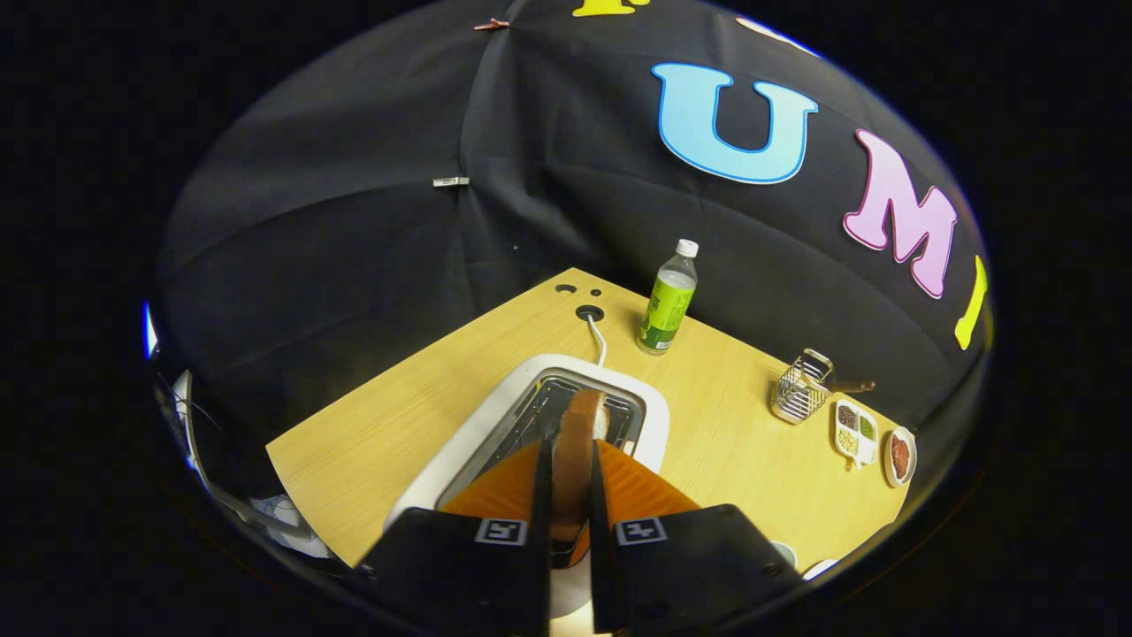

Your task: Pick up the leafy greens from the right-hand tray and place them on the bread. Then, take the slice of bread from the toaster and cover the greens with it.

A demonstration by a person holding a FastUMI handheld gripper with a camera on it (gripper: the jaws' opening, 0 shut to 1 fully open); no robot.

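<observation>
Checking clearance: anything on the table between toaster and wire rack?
Gripper view: bare table between toaster and wire rack. Tool is shut on the bread slice.

Booth wall [354, 221]: black cloth, creased, joined at 1 vertical seam in the upper centre, fastened there by 2 clips [451, 181]. Table [389, 425]: light wood-grain top, lower centre; its far corner carries 3 round holes [589, 312]. Lighting: even, overhead.

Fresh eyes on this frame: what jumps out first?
The slice of bread clamped upright between the gripper fingers, right above the white toaster and its open slot. Next, the green bottle standing beyond the toaster near the wall, then the wire rack and small dishes off to the right on the wooden table.
</observation>
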